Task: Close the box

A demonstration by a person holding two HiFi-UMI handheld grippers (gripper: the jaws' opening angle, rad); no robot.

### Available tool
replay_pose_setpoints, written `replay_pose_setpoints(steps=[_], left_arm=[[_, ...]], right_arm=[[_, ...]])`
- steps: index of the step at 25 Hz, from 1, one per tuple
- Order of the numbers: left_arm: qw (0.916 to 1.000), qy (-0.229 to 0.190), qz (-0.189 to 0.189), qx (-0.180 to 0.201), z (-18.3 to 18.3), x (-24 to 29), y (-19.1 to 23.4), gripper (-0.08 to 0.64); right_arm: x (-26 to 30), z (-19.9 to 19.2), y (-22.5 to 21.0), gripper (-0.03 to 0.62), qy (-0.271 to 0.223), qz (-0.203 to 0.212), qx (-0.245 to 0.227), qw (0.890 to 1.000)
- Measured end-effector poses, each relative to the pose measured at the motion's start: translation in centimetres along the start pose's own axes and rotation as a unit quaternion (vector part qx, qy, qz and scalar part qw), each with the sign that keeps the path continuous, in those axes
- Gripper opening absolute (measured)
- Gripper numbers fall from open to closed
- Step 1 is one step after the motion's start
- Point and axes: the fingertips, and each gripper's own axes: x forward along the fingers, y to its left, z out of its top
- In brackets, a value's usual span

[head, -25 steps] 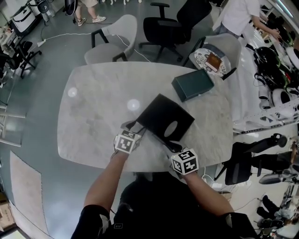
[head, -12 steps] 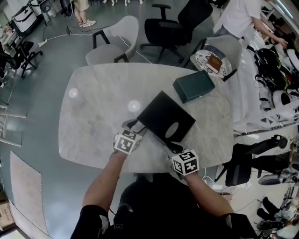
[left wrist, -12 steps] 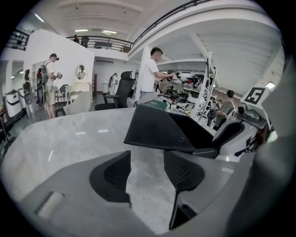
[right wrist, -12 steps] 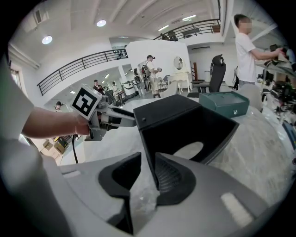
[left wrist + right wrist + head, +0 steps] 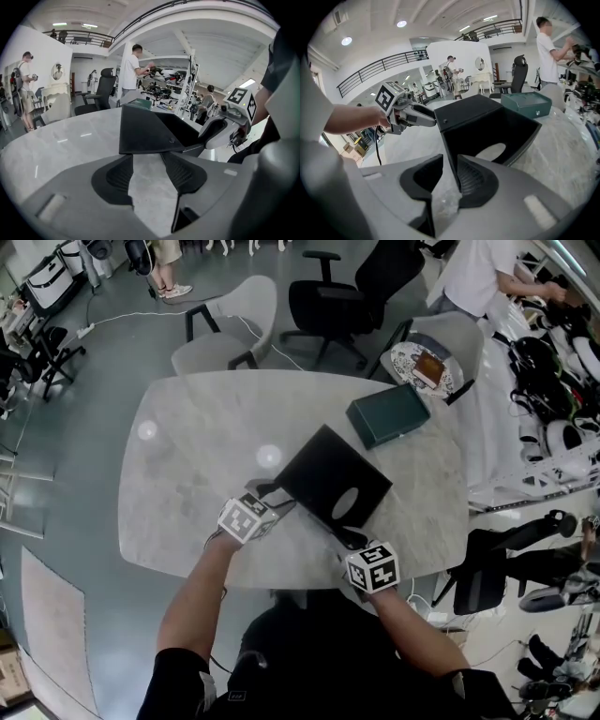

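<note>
Diagonally between both grippers sits the open black box (image 5: 323, 472), one corner aimed away from them. Its oval-holed inside faces the right gripper (image 5: 449, 161), whose spread jaws straddle one wall. The left gripper (image 5: 143, 157) is closing its jaws over bare grey marble table (image 5: 187, 465), just short of the box's flap. Office chairs (image 5: 230, 320) stand beyond.

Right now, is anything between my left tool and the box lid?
Nothing visible. The lid edge sits just ahead of the left tool, whose jaws are closing with only table showing between them.
</note>
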Motion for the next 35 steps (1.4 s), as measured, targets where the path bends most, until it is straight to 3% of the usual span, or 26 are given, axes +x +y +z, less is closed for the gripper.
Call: replay_pose_setpoints(steps=[3,6,10,12,20,30,35], left_arm=[[0.9991,-0.013,-0.033,-0.022,0.4,-0.3,-0.1,0.225],[0.9957,-0.041,-0.048,-0.068,1.1,-0.6,-0.1,0.224],[0.9841,-0.088,-0.045,-0.148,1.9,-1.0,0.4,0.185],[0.9799,-0.101,-0.036,-0.168,2.2,-1.1,0.4,0.168],[0.9725,-0.117,0.030,-0.199,4.1,-2.7,-0.2,0.110],[0.9729,-0.130,0.077,-0.175,6.4,-3.9,-3.6,0.059],[0.9746,-0.141,0.073,-0.158,7.4,-3.5,-5.8,0.040]], right_arm=[[0.1,0.0,0.0,0.100,0.000,-0.001,0.001,1.000],[0.2,0.0,-0.1,0.100,0.002,0.000,0.004,1.000],[0.1,0.0,-0.1,0.100,0.003,0.004,0.008,1.000],[-0.1,-0.1,0.0,0.100,0.001,0.001,0.012,1.000],[-4.1,0.8,0.7,0.100,-0.049,-0.030,0.043,0.997],[-9.4,1.8,1.4,0.100,-0.108,-0.050,0.054,0.991],[-11.3,1.9,0.1,0.100,-0.134,-0.048,0.056,0.988]])
